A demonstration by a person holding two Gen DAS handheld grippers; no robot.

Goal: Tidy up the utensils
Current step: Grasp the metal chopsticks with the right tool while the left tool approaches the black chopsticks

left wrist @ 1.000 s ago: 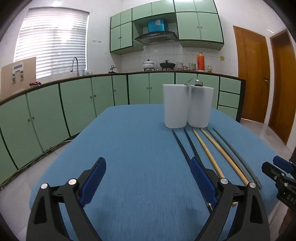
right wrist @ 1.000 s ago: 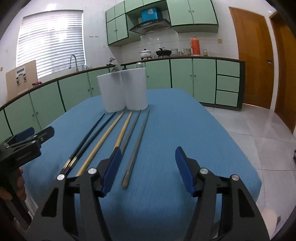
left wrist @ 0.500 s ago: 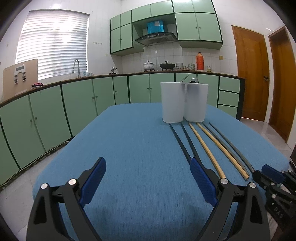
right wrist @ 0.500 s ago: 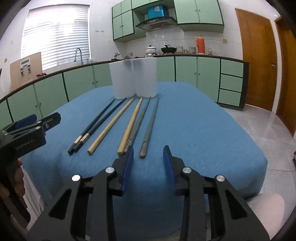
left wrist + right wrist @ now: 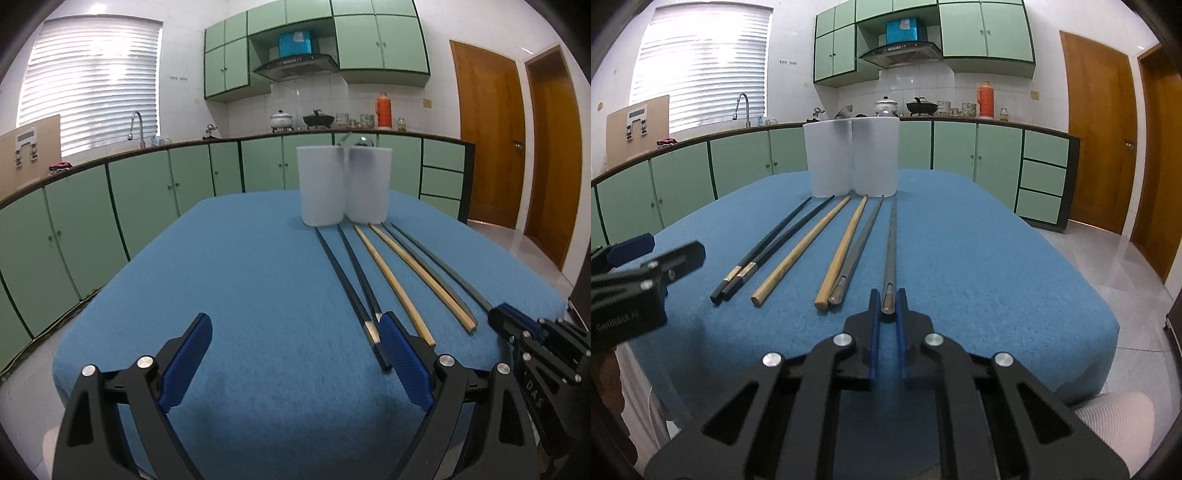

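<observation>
Six chopsticks (image 5: 849, 236) flat, two white cups (image 5: 851, 158)

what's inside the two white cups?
The right cup shows a metal spoon bowl and a thin handle tip above its rim. Nothing pokes above the left cup. The frosted walls hide the rest, so what else they hold is unclear.

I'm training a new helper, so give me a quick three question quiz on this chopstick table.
1. True or false: the right claw is shut on the near end of a grey chopstick.
2. How many chopsticks lie on the blue cloth?
3. Which pair lies nearest the left claw? A black, B wooden, C grey.

Key
1. True; its pads have just closed on that end.
2. Six, in three pairs, pointing toward the two white cups.
3. A
</observation>
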